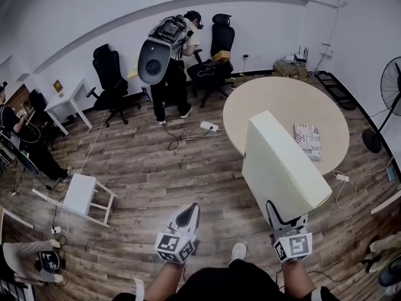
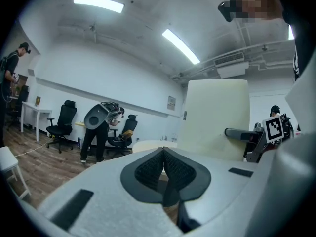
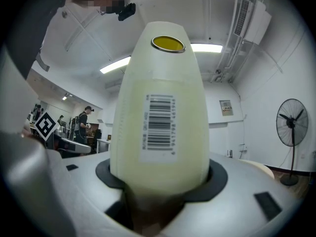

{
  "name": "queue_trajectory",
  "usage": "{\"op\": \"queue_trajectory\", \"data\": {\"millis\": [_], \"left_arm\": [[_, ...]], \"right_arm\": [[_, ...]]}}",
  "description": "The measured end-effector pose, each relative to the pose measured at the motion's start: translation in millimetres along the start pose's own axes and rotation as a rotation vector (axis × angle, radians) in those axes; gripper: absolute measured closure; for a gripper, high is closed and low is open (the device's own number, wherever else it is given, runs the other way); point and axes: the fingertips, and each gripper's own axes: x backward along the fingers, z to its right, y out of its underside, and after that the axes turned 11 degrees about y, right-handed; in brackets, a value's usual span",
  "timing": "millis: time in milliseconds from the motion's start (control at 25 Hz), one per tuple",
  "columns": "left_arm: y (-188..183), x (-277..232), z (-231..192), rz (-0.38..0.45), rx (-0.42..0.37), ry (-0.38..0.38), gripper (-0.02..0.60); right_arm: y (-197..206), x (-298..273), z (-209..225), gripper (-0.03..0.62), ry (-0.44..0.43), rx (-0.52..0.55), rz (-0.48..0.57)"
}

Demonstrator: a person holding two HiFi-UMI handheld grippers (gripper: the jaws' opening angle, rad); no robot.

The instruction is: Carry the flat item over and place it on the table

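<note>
Right gripper [image 1: 287, 217] level, slab [image 1: 279, 162] between jaws

We log this as an office-style room used as a recording lab. It has a wood-plank floor [image 1: 156, 174] and white walls. Black office chairs [image 1: 109, 74] and a white desk [image 1: 66, 105] sit at ten o'clock. A person wearing a backpack rig [image 1: 172, 74] stands at twelve. A round table [image 1: 269, 99] is at one and a standing fan [image 1: 391, 86] at three. A power strip [image 1: 208, 126] and loose cables lie on the floor, with strip lights [image 2: 180, 46] overhead.
</note>
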Motion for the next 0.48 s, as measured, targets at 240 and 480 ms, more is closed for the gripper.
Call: {"op": "queue_trajectory", "data": {"millis": [240, 480], "left_arm": [[-5, -64, -9, -0.018, -0.004, 0.004, 0.577], [-10, -107, -16, -0.018, -0.002, -0.001, 0.577]], "right_arm": [[10, -49, 39, 0.307, -0.013, -0.008, -0.019], [15, -84, 65, 0.307, -0.026, -0.022, -0.025]]}}
